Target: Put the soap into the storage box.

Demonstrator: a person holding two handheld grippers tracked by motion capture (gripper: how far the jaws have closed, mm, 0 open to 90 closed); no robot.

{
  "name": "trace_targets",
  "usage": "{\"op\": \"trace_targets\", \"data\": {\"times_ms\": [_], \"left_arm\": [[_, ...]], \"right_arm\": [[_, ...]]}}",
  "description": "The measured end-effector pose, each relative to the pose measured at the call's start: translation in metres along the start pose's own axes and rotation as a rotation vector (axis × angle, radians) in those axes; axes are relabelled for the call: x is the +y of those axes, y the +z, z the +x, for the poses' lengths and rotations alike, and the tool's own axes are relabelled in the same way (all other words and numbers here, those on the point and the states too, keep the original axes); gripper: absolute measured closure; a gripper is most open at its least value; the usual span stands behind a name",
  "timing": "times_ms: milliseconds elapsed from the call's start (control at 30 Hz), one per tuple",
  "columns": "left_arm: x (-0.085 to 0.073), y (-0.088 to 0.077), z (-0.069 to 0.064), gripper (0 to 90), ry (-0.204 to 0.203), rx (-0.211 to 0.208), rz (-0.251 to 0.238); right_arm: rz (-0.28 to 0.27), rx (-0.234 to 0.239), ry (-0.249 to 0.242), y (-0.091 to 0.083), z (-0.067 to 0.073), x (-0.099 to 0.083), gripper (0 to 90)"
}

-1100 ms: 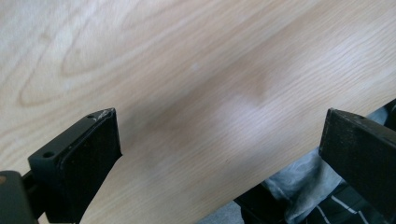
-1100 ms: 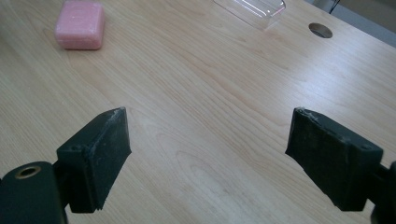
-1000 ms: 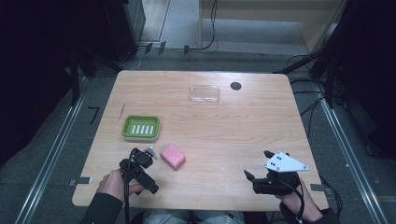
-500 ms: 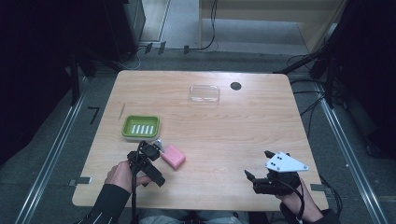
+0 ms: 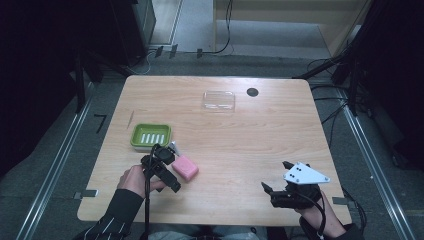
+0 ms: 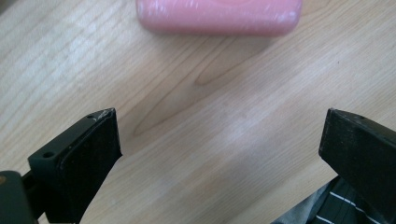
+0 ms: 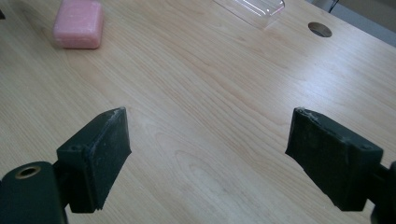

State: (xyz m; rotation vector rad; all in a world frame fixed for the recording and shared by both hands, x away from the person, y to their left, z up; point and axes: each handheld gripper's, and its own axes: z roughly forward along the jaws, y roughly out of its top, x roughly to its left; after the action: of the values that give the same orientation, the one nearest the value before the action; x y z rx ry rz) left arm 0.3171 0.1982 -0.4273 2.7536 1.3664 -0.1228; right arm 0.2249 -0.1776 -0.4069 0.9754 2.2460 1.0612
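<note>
A pink bar of soap [image 5: 185, 167] lies on the wooden table [image 5: 240, 145], just below and to the right of a green slotted soap dish [image 5: 151, 136]. My left gripper [image 5: 166, 159] hovers right beside the soap's left edge, between it and the dish. Its jaws are open with only bare wood between them [image 6: 219, 135], and the soap [image 6: 219, 16] lies just beyond the tips, untouched. My right gripper [image 5: 276, 176] is open near the table's front right. From there [image 7: 210, 135] the soap [image 7: 78, 23] lies far off to the left.
A clear plastic lid [image 5: 219, 100] rests at the back middle of the table, next to a dark round hole [image 5: 252, 92]. The lid [image 7: 254, 7] and hole [image 7: 320, 29] also appear in the right gripper view. A striped sleeve [image 6: 327, 210] sits behind the left jaws.
My left gripper has moved forward and to the right, from the table's front left up against the soap's left side. The right gripper has stayed put.
</note>
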Motion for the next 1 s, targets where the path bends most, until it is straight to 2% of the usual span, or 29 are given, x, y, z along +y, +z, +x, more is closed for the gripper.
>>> {"op": "trace_targets", "data": {"times_ms": [467, 600, 867, 1000], "left_arm": [[0.023, 0.000, 0.002, 0.0, -0.004, 0.018, -0.003], [0.032, 0.001, -0.001, 0.0, 0.015, 0.025, -0.006], [0.039, 0.003, -0.002, 0.0, 0.023, 0.024, -0.005], [0.044, 0.004, -0.003, 0.0, 0.013, 0.020, -0.014]], "right_arm": [[-0.001, -0.001, 0.001, 0.000, 0.000, 0.000, 13.8], [-0.001, -0.001, 0.002, 0.000, 0.000, 0.000, 13.8], [-0.001, -0.001, 0.002, 0.000, 0.000, 0.000, 13.8], [-0.001, 0.000, 0.000, 0.000, -0.001, 0.000, 13.8]]}}
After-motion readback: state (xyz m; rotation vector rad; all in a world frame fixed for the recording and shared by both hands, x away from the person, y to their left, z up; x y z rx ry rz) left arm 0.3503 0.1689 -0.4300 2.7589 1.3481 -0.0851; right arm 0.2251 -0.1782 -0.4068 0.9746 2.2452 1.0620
